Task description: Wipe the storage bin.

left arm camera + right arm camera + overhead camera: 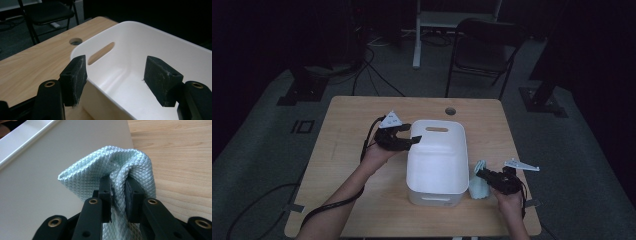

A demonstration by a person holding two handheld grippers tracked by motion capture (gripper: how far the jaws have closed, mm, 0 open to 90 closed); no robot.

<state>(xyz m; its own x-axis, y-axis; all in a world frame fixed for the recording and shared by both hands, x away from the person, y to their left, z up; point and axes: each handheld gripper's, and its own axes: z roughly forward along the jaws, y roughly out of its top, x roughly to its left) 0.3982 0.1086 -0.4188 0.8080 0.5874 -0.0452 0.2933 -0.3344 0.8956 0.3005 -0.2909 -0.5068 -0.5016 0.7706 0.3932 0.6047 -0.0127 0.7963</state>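
Progress appears to be at an early-to-middle stage. The right gripper [118, 195] is clenched on a pale green quilted cloth [110, 167], whose fabric is bunched between the two pads. The cloth is not yet in the white plastic bin [437, 165], whose visible interior holds nothing. Judged from this layout, the remaining work is to lift the cloth over the rim and deposit it, or to wipe the bin with it; the frames do not settle which.

In the high view the cloth [478, 182] stands just beside the bin's right outer wall, near its front corner, over the wooden table [347, 125].

The left gripper [115, 75] is released: its jaws straddle the bin [140, 45] rim near the slotted handle, one pad outside the wall, one above the interior, neither pressing.
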